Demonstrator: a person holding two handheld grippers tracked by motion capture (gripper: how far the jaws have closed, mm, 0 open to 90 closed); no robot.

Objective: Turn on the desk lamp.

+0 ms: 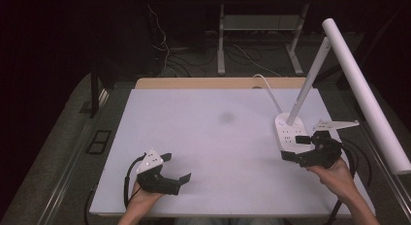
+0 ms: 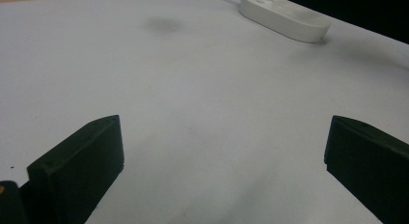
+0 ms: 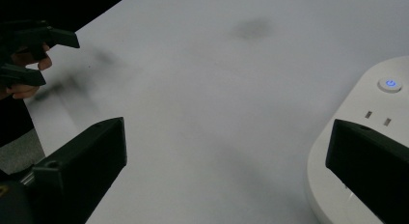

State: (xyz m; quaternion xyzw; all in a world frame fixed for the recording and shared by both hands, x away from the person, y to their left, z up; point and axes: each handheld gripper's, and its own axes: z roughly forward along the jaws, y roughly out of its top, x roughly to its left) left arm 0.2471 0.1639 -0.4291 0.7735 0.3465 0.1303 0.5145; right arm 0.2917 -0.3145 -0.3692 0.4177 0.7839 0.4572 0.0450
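Two grippers, both with jaws spread wide, nothing held. Left gripper (image 1: 175, 168) over bare white table (image 1: 208, 137), open room ahead. Right gripper (image 1: 295, 147) at near end of lamp base (image 1: 290, 133), near right edge; base's long axis runs near-to-far.

- The left gripper (image 2: 224, 173) has its two black jaws spread wide over the bare white table (image 2: 202, 103), gripping nothing.
- A white oval plastic lamp base (image 2: 285, 20) sits at 1 o'clock, well apart.
- A faint grey smudge (image 2: 163, 24) marks the table at 11 o'clock.
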